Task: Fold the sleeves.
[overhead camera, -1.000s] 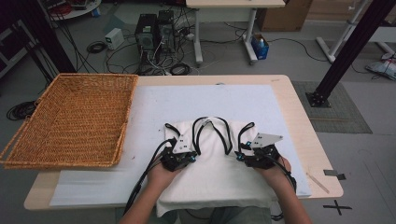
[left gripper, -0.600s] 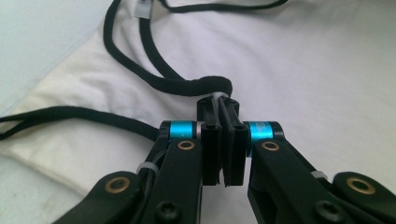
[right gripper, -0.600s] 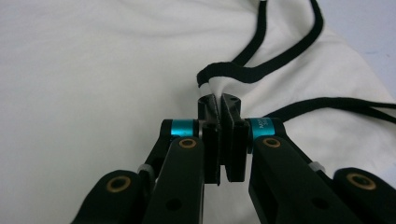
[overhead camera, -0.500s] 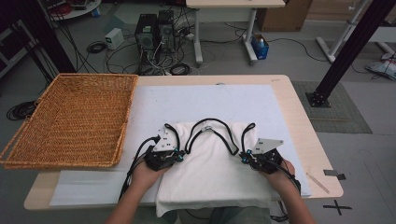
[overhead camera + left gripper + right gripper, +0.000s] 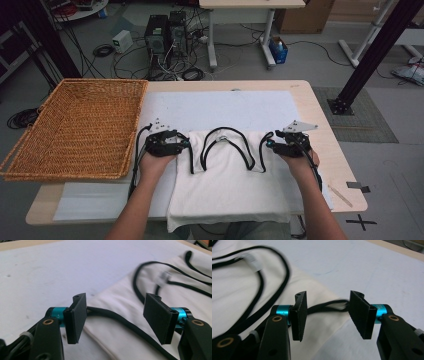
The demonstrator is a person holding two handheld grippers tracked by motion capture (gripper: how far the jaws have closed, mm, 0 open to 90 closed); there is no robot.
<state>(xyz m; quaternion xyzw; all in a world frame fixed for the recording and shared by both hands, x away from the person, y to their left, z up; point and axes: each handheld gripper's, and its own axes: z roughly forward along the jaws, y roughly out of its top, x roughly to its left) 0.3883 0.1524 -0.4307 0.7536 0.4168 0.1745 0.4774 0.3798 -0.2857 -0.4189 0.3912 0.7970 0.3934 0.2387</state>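
Note:
A white sleeveless top (image 5: 227, 180) with black trim lies flat on the white mat (image 5: 225, 107), its hem hanging over the table's near edge. My left gripper (image 5: 188, 143) sits at the top's left shoulder, and in the left gripper view the left gripper (image 5: 116, 297) is open after its jaws have just been opening. The black trim (image 5: 117, 318) lies loose between its pads. My right gripper (image 5: 268, 145) is at the right shoulder. In the right gripper view the right gripper (image 5: 328, 293) has also just been opening, with the trim (image 5: 329, 305) lying untouched between its jaws.
A large wicker basket (image 5: 75, 125) stands at the table's left side, close to my left hand. Bare white mat stretches beyond the top toward the far table edge (image 5: 225, 84). Computers and cables lie on the floor behind.
Both hands have moved apart and away from the person, spreading the top's shoulders. Both grippers went from shut on the shoulder trim to open, and the top now lies flat.

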